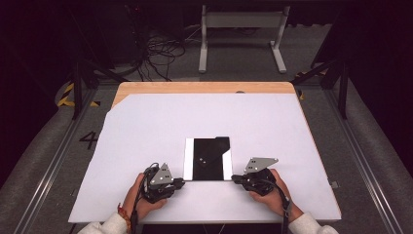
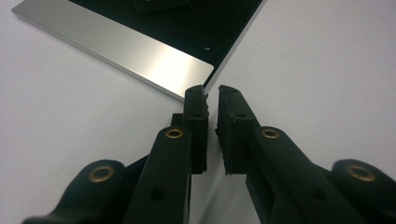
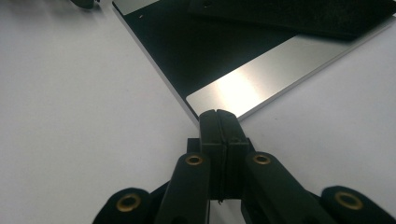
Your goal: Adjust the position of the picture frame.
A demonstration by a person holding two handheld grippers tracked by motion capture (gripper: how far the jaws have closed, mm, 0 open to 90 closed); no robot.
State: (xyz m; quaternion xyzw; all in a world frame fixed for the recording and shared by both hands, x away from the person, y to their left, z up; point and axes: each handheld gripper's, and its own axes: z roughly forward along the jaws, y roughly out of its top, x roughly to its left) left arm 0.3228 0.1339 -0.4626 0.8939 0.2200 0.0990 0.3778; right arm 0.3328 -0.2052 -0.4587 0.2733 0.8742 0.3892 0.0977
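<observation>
Scene: a person at a white table [image 1: 146, 146] holds a gripper in each hand, one at each near corner of a flat plate [image 1: 208, 159].
Plate: silver metal with a broad black middle, lying flat near the table's front edge, between the two grippers.
Left gripper [image 2: 211, 95]: jaws a narrow gap apart, nothing between them, tips just at the plate's near left corner.
Right gripper [image 3: 218, 116]: jaws pressed together, empty, tips at the plate's near right corner.
Risk, slipping: the plate looks thin and smooth; closed tips pushing on a corner could skate off or ride over the edge.
Risk, turning: uneven pushes from the two sides could spin the plate askew.
Hard to tell: whether either tip actually touches the plate.
Unclear: a dark piece [image 3: 299, 16] lying on the black middle; its shape cannot be made out.
</observation>
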